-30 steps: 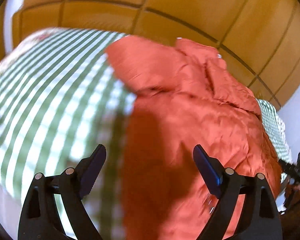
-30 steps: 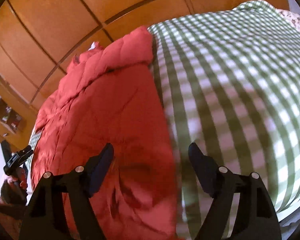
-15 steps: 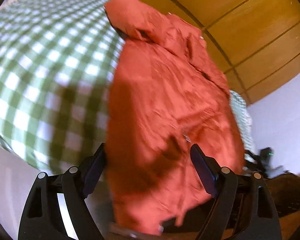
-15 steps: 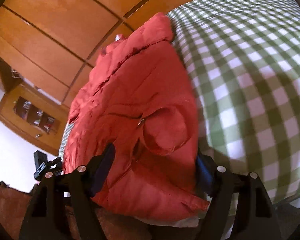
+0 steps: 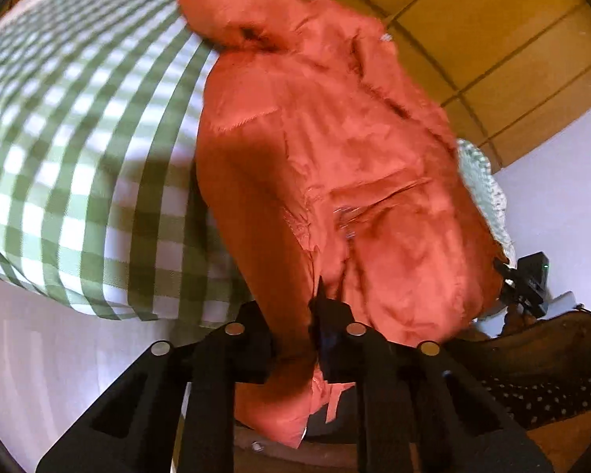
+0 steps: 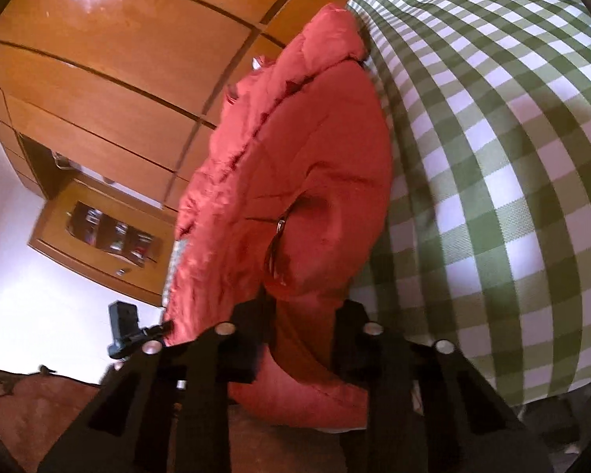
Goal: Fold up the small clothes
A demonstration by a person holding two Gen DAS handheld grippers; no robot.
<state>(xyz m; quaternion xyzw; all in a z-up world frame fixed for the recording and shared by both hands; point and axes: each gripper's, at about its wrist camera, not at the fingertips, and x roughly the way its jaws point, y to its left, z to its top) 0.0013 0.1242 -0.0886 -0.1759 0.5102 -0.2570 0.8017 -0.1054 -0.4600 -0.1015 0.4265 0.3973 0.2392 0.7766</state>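
A small red padded jacket (image 5: pixel 335 149) lies along the edge of a bed, its hood at the far end. It also shows in the right wrist view (image 6: pixel 295 181), with a zipped pocket facing me. My left gripper (image 5: pixel 291 327) is shut on the jacket's near hem at the bed's edge. My right gripper (image 6: pixel 301 323) is shut on the same hem. Loose red fabric hangs below both pairs of fingers.
The bed has a green and white checked cover (image 5: pixel 71 138), also in the right wrist view (image 6: pixel 512 165). Wooden wardrobe doors (image 6: pixel 118 59) stand behind the bed. A small wooden cabinet (image 6: pixel 98 232) and a black device on a stand (image 6: pixel 122 327) are beside the bed.
Both grippers were open above the jacket. They dropped to the near hem at the bed's edge and closed on it.
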